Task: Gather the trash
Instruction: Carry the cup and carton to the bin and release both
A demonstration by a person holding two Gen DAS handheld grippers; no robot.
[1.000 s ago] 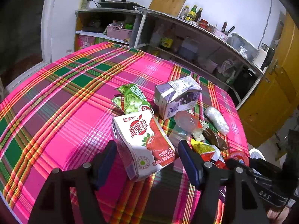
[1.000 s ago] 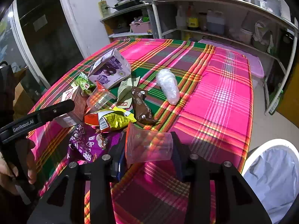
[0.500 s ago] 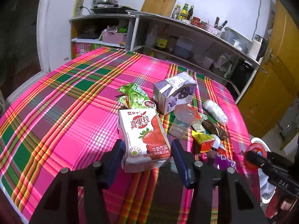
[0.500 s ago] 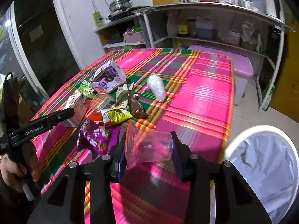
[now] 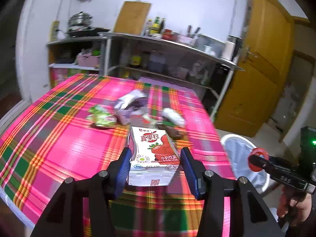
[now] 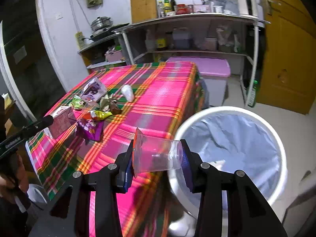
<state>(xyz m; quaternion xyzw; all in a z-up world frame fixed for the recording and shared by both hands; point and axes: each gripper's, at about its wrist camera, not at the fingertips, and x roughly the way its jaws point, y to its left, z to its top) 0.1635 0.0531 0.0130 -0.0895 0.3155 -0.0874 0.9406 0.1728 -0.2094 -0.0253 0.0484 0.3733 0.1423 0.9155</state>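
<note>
The counter [image 6: 164, 90] under its pink plaid cloth is the biggest thing before me. Its right-hand stretch is bare cloth out to the far corner, while the trash is bunched toward the left side. Beyond that corner a lilac-lidded bin [image 6: 209, 69] stands on the floor, and past it the shelf unit [image 6: 197, 19] lines the wall.

Off the counter's near right edge stands the white trash bin [image 6: 276, 138], its blue liner open upward with a wide mouth; its rim lies just beside the cloth's edge. To its right the floor runs open to the yellow door.

The left-behind pile holds a purple carton [image 6: 92, 90], a white crumpled bag [image 6: 127, 91], a green wrapper [image 6: 78, 102], a yellow wrapper [image 6: 101, 114], a brown wrapper, blurred, and a purple wrapper [image 6: 89, 128] nearest me.

My left claw [image 5: 156, 164] is clamped on the strawberry milk carton [image 5: 154, 152], one blue pad on each side wall, the carton lifted above the cloth with its printed face up. Bare cloth spreads wide to its left, out to the counter's edge.

My right claw [image 6: 158, 158] is clamped on the clear plastic cup [image 6: 158, 152], which lies sideways between the pads, its red-tinged mouth to the left and its base to the right. The cup hangs over the counter's right edge, its base just reaching the bin rim.
</note>
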